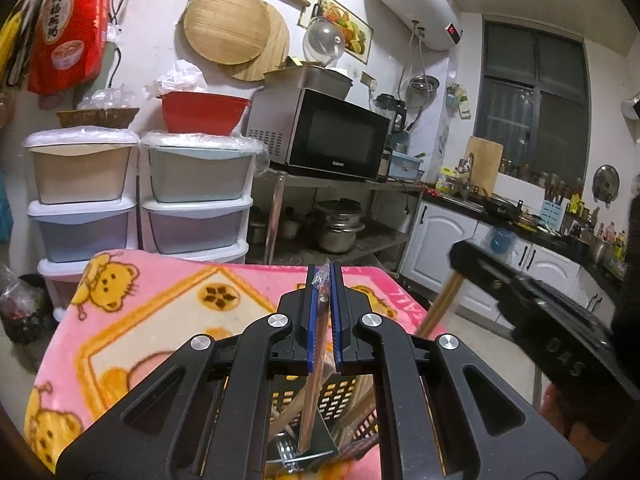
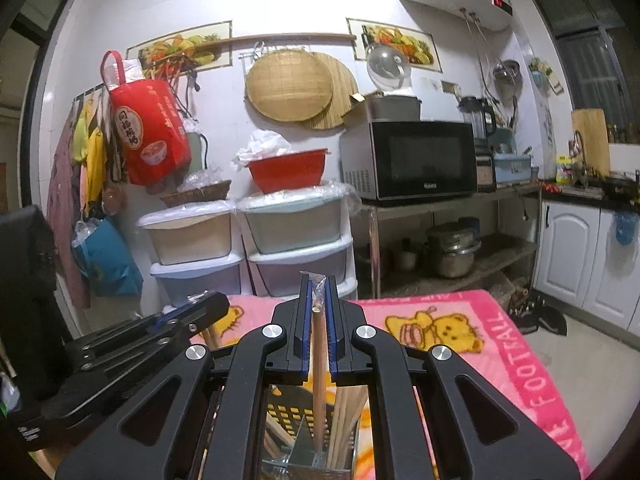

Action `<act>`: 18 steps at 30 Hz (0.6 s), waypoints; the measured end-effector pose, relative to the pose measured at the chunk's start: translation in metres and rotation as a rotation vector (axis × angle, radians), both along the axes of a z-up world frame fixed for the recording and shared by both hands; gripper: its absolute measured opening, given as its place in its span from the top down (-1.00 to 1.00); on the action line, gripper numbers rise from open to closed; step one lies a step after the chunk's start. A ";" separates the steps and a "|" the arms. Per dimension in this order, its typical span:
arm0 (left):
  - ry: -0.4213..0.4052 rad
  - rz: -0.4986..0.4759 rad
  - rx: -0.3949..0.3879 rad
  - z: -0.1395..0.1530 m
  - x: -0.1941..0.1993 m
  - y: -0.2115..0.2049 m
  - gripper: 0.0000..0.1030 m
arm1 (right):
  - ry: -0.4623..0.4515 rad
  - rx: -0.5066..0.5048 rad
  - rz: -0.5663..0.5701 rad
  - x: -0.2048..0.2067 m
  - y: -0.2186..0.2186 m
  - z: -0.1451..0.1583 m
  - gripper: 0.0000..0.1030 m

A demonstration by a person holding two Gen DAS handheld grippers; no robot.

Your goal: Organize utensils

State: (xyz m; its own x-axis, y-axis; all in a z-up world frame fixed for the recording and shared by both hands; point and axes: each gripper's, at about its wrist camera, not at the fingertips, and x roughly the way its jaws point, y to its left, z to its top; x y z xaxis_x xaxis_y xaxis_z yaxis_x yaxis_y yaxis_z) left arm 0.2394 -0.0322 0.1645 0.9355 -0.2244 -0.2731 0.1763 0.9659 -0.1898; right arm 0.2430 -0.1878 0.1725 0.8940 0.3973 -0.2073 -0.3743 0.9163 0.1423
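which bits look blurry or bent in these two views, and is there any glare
Left wrist view: the right gripper at the right edge is smeared and soft, while the left gripper and its wrapped chopsticks are sharp; walls bow from fisheye. Right wrist view: mostly sharp, the microwave crisp, dark corners vignetted. No strong glare in either.

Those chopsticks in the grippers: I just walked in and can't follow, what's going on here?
A person is sorting utensils with a handheld gripper in each hand. The left gripper is shut on a wrapped chopstick, and the right gripper is shut on another wrapped chopstick. Both sticks point down into a black perforated holder that already has several chopsticks inside. The holder stands on a pink bear-print blanket.
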 end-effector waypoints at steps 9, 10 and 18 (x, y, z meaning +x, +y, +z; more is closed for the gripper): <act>0.038 -0.006 -0.001 -0.018 0.003 0.000 0.93 | 0.071 0.022 -0.013 0.013 -0.001 -0.022 0.87; 0.041 -0.008 0.000 -0.019 0.003 0.000 0.93 | 0.075 0.022 -0.014 0.013 -0.001 -0.024 0.87; 0.072 -0.018 0.008 -0.030 0.002 -0.002 0.93 | 0.114 0.024 -0.021 0.008 -0.002 -0.036 0.86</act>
State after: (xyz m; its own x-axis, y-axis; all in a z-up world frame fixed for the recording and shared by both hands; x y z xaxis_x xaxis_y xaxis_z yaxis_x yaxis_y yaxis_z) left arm 0.2418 -0.0342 0.1345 0.9090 -0.2385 -0.3419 0.1798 0.9643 -0.1947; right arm 0.2510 -0.1894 0.1366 0.8732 0.3848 -0.2990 -0.3352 0.9196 0.2048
